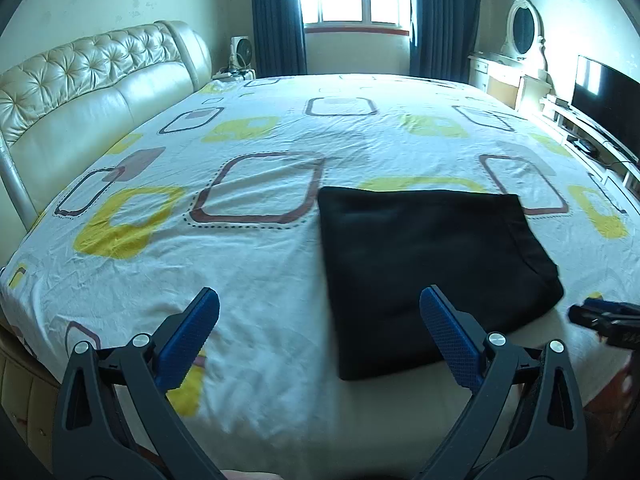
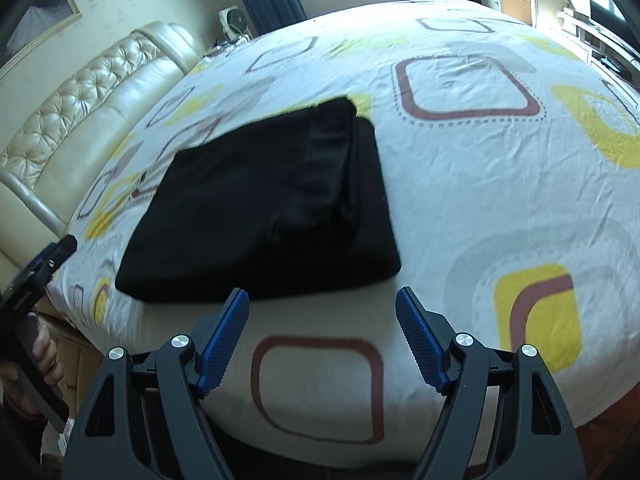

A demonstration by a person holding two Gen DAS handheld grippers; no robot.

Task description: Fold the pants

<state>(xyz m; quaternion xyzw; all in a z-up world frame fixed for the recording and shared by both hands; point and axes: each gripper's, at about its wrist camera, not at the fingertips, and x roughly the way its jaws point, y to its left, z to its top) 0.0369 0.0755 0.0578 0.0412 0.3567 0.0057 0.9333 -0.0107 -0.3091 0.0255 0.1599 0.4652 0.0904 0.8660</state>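
The black pants (image 1: 432, 272) lie folded into a compact rectangle on the bed near its front edge; they also show in the right wrist view (image 2: 264, 208), with a hem band and stacked layers along their right side. My left gripper (image 1: 320, 300) is open and empty, held above the bed just in front of the pants' left part. My right gripper (image 2: 322, 300) is open and empty, just in front of the pants' near edge. The right gripper also shows at the right edge of the left wrist view (image 1: 600, 316); the left one shows at the left of the right wrist view (image 2: 44, 264).
The bed sheet (image 1: 256, 256) is white with yellow and brown squares. A cream tufted headboard (image 1: 80, 92) stands on the left. A window with dark curtains (image 1: 276, 16), a vanity with mirror (image 1: 524, 32) and a TV (image 1: 604, 100) stand beyond the bed.
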